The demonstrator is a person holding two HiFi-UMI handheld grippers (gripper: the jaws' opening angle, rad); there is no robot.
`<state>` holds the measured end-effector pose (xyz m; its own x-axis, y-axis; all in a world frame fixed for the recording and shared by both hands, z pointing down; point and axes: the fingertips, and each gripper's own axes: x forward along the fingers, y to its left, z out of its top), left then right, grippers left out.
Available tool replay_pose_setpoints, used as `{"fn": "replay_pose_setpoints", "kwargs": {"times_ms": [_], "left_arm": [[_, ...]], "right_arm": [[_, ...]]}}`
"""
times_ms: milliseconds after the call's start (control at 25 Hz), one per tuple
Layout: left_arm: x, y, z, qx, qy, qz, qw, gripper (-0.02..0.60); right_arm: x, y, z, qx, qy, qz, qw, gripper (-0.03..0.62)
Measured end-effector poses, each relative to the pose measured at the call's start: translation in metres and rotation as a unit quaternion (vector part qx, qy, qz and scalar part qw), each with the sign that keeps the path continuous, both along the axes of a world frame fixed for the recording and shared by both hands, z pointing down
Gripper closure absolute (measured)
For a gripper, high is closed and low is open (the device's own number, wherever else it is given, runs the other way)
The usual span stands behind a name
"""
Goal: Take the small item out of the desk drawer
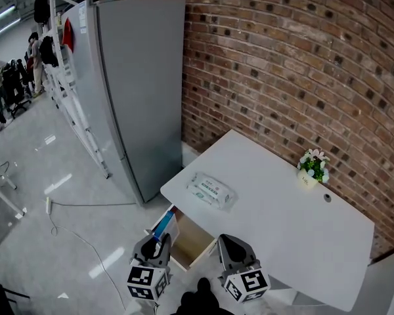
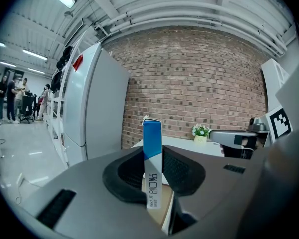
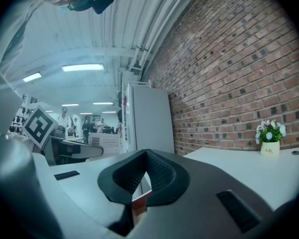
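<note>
A small blue-and-white box (image 2: 152, 169) stands upright between the pads of my left gripper (image 2: 152, 153), which is shut on it. In the head view the box (image 1: 163, 225) sticks up from the left gripper (image 1: 157, 243), just left of and above the open wooden drawer (image 1: 193, 241) under the near-left corner of the white desk (image 1: 276, 228). My right gripper (image 1: 226, 240) hovers over the desk's front edge, right of the drawer. Its jaws (image 3: 146, 152) meet at the tips with nothing between them.
A pack of wipes (image 1: 210, 190) lies on the desk near its left corner. A small flower pot (image 1: 313, 168) stands at the back by the brick wall (image 1: 282, 64). A tall grey cabinet (image 1: 134, 90) stands left of the desk. People stand far off at the left.
</note>
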<state>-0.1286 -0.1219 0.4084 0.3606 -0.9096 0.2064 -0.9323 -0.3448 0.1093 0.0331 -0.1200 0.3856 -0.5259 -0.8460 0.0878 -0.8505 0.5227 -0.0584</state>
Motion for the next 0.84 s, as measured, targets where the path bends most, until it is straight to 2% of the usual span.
{"fn": "replay_pose_setpoints", "kwargs": {"times_ms": [840], "left_arm": [[-0.0056,-0.0080,0.0054,-0.004,0.008,-0.004,0.9999,0.495]], "right_arm": [[0.0007,-0.0041,0.0078,-0.010,0.007,0.005,1.000,0.569]]}}
